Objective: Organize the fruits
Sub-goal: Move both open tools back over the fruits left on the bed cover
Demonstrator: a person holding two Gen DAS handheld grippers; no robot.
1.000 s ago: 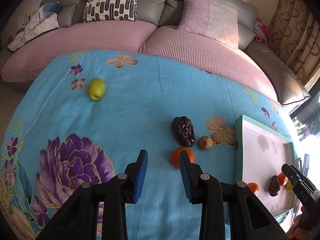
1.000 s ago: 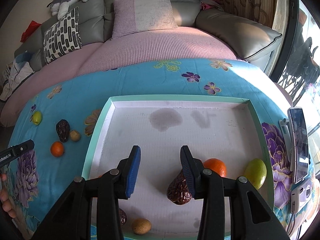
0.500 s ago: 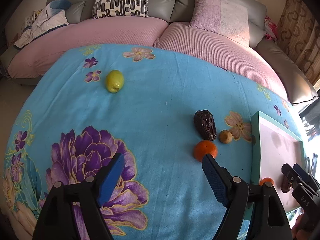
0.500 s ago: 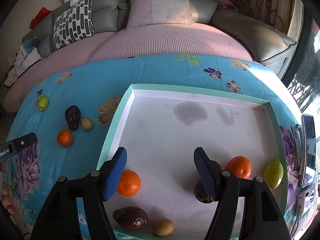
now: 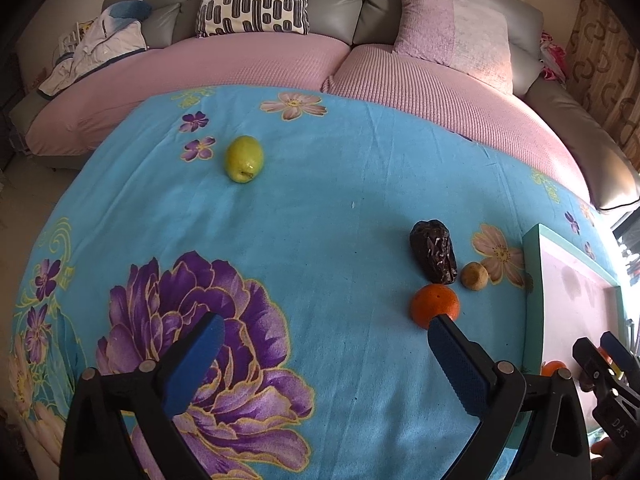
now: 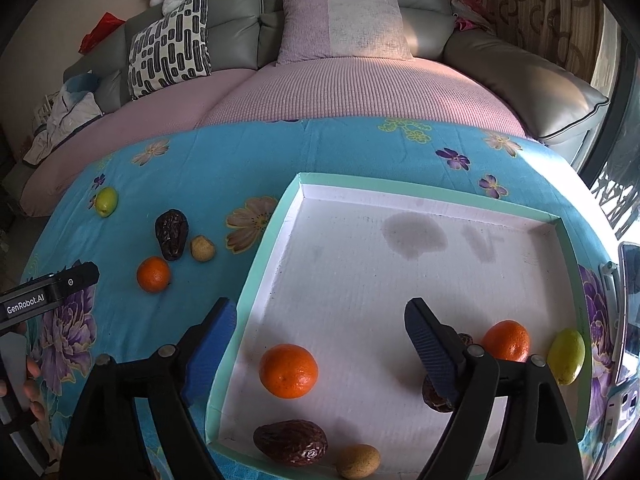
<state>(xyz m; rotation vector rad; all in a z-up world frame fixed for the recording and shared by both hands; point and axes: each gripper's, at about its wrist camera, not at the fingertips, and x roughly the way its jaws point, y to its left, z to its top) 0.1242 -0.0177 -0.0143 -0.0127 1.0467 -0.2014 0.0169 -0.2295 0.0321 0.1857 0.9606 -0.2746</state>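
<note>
While narrow before, left hand-held gripper (image 5: 324, 334) gapes wide | right hand-held gripper (image 6: 320, 320) likewise, both empty

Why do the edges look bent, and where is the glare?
Both views are fisheye: the grey sofa curves, corners go black. Left wrist view: daylight washes out the shallow green-rimmed tray at right. Right wrist view: sharp, with soft shadows under the round orange tangerine.

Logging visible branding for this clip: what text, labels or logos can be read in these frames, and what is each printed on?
"GenRobot.AI": white print on the black body of the left gripper, seen in the right wrist view.
"DAS": on the black body of the right gripper, seen in the left wrist view.
The phone beside the tray shows nothing readable.
</note>
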